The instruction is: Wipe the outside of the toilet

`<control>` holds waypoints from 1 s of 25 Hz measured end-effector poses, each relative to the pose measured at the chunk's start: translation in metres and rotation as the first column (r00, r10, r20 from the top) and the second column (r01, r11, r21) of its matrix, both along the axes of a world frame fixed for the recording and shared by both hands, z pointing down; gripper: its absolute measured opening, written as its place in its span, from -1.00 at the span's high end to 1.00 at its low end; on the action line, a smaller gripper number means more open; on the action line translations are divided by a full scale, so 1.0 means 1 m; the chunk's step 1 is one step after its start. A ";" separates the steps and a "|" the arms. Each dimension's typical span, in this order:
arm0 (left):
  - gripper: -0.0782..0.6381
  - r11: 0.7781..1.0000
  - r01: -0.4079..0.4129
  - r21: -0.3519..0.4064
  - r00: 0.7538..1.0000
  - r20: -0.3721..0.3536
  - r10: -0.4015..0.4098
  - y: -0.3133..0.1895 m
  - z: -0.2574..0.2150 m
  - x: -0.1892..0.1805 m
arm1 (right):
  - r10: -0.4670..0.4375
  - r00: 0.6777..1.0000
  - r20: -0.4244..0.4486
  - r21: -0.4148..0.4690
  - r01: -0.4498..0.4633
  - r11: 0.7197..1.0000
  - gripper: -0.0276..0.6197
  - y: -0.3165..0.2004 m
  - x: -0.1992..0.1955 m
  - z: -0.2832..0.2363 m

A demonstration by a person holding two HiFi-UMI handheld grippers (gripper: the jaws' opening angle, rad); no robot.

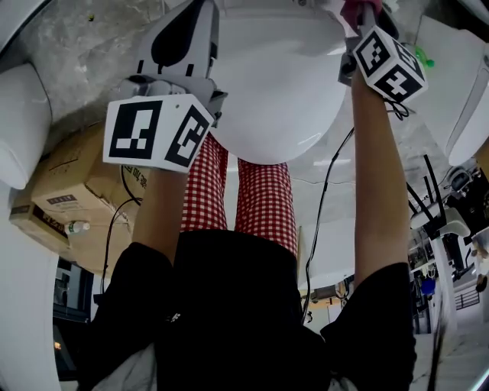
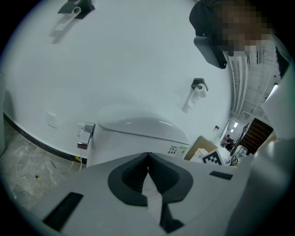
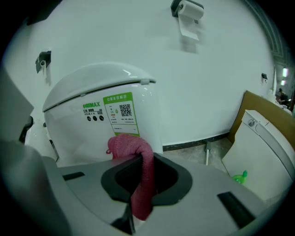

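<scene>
A white toilet (image 1: 275, 76) with its lid down fills the top of the head view, and my legs in red checked trousers (image 1: 263, 198) stand just before it. My right gripper (image 1: 359, 11) is shut on a pink cloth (image 3: 140, 156) and is held at the toilet's right side. The right gripper view faces the side of the toilet (image 3: 83, 129), which bears a green label (image 3: 120, 110). My left gripper (image 1: 179, 38) hangs over the toilet's left edge, shut with nothing between its pads (image 2: 133, 177). Its view looks along the toilet (image 2: 138, 133) toward the wall.
A cardboard box (image 1: 69, 191) lies on the floor at the left beside a white fixture (image 1: 23, 122). A second white toilet (image 3: 262, 152) and a green bottle (image 3: 239, 176) stand at the right. Paper holders (image 3: 186, 11) hang on the wall. A cable (image 1: 328, 183) trails over the floor.
</scene>
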State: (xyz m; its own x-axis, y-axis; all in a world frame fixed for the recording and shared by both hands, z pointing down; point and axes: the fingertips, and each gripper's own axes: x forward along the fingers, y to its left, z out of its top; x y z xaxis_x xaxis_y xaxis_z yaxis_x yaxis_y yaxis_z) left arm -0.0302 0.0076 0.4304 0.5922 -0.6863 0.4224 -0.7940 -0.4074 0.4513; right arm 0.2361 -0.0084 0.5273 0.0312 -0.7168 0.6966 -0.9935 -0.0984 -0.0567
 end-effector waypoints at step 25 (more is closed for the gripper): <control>0.76 0.887 -0.359 0.289 0.932 0.058 0.358 0.042 -0.166 0.165 | -0.347 0.929 0.130 0.532 0.230 0.815 0.74 0.100 0.014 -0.254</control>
